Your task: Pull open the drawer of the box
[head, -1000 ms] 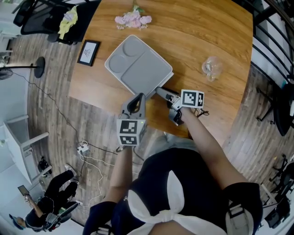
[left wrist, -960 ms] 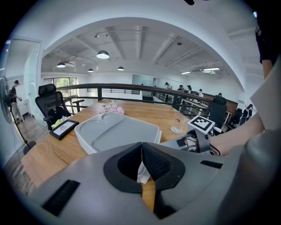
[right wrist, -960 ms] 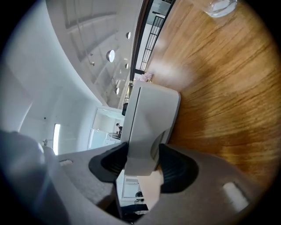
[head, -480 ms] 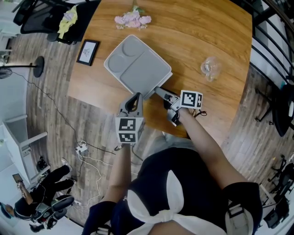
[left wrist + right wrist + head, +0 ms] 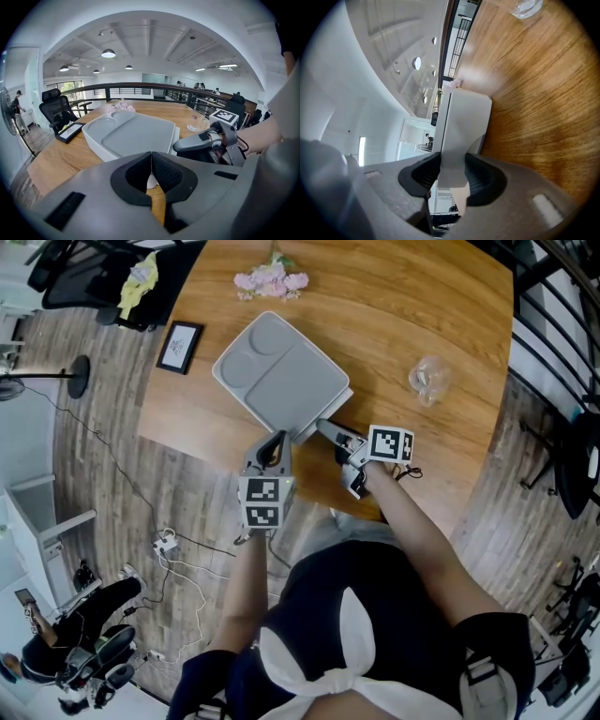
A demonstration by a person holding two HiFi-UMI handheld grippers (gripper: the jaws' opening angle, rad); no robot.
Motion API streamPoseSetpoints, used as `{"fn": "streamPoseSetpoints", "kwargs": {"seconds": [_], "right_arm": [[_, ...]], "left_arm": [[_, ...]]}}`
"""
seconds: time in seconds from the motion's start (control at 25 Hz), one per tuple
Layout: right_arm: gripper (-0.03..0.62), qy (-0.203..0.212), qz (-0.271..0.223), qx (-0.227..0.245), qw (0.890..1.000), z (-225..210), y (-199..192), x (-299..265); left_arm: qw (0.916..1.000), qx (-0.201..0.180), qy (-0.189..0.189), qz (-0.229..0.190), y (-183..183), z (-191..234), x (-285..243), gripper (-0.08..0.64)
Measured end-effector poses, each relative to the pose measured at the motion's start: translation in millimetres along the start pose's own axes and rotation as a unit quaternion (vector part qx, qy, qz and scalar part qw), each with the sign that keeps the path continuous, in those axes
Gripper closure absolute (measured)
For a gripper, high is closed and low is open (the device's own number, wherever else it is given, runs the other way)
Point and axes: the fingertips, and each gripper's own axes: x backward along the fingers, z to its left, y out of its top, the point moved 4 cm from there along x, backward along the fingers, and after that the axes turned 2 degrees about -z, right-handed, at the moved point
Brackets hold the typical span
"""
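We are only beginning: the box (image 5: pixel 281 371) is sitting mid-frame on the table (image 5: pixel 422 296), our right gripper (image 5: pixel 328 429), having just been closing its fingers, is clamping the barely-out drawer (image 5: pixel 457 136) at the box's lower right, while our left gripper (image 5: pixel 274 442) is hovering below with fingers together, empty.

No legible text, no readable labels

Head view looks steeply down; both gripper views closely share the box (image 5: pixel 281 381).
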Motion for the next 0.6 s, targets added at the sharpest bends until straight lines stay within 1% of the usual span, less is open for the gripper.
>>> {"fn": "streamPoseSetpoints", "kwargs": {"seconds": [0.24, 0.4, 0.6], "right_arm": [[0.43, -0.006, 0.001, -0.001, 1.0, -0.3, -1.1, -0.1], [0.43, -0.009, 0.002, -0.003, 1.0, -1.4, -1.6, 2.9], [0.43, -0.012, 0.004, -0.004, 1.0, 0.3, -3.3, 7.1]], "left_arm": [[1.0, -0.001, -0.002, 0.009, -4.9, 0.1, -4.7, 0.54], [0.9999, 0.006, -0.004, 0.015, -8.5, -0.8, -8.0, 0.54], [0.9998, 0.015, -0.002, 0.009, -7.5, 1.3, -8.0, 0.541]]}}
